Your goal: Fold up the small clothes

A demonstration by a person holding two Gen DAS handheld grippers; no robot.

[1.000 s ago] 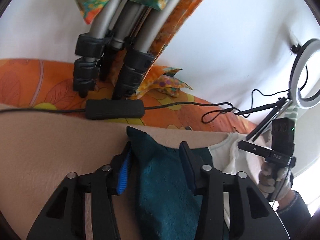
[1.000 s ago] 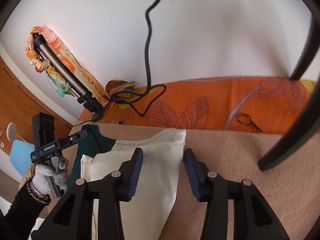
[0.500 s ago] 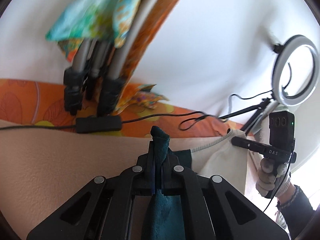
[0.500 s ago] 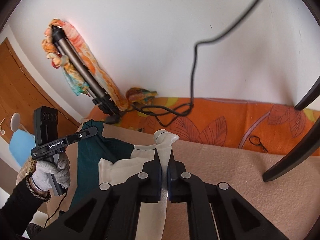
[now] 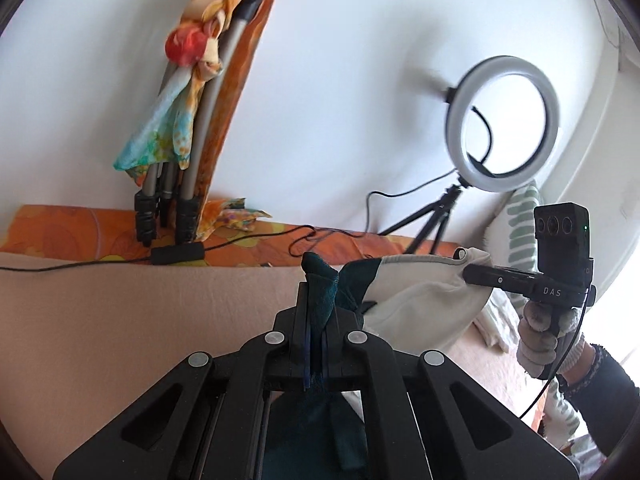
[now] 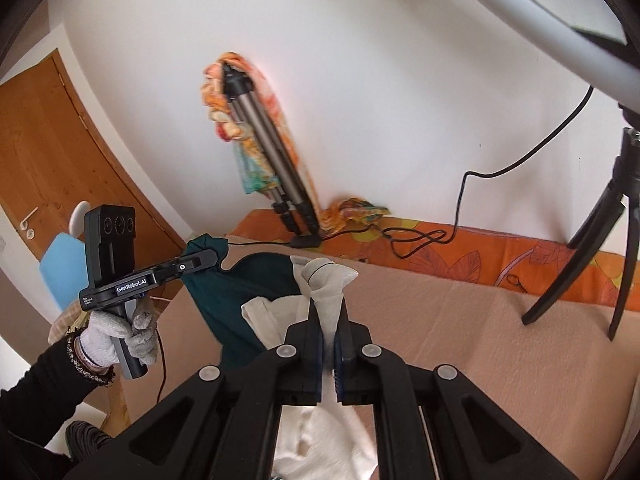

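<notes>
A small garment, dark teal on one side (image 5: 320, 292) and cream white on the other (image 5: 420, 300), hangs lifted above the beige blanket (image 5: 140, 320). My left gripper (image 5: 318, 304) is shut on its teal corner. My right gripper (image 6: 327, 320) is shut on its white corner (image 6: 326, 284). In the right wrist view the left gripper (image 6: 208, 258) holds the teal part (image 6: 240, 292) up at the left. In the left wrist view the right gripper (image 5: 470, 272) pinches the white edge at the right.
A folded tripod (image 5: 180, 184) draped with a colourful scarf leans on the white wall. A ring light (image 5: 502, 120) on a small tripod stands at the right on the orange sheet (image 5: 80, 224). Black cables (image 6: 416, 236) lie along it. A wooden door (image 6: 48, 160) is at the left.
Both grippers closed on the garment's far corners, then lifted them off the blanket. The cloth now hangs stretched between them.
</notes>
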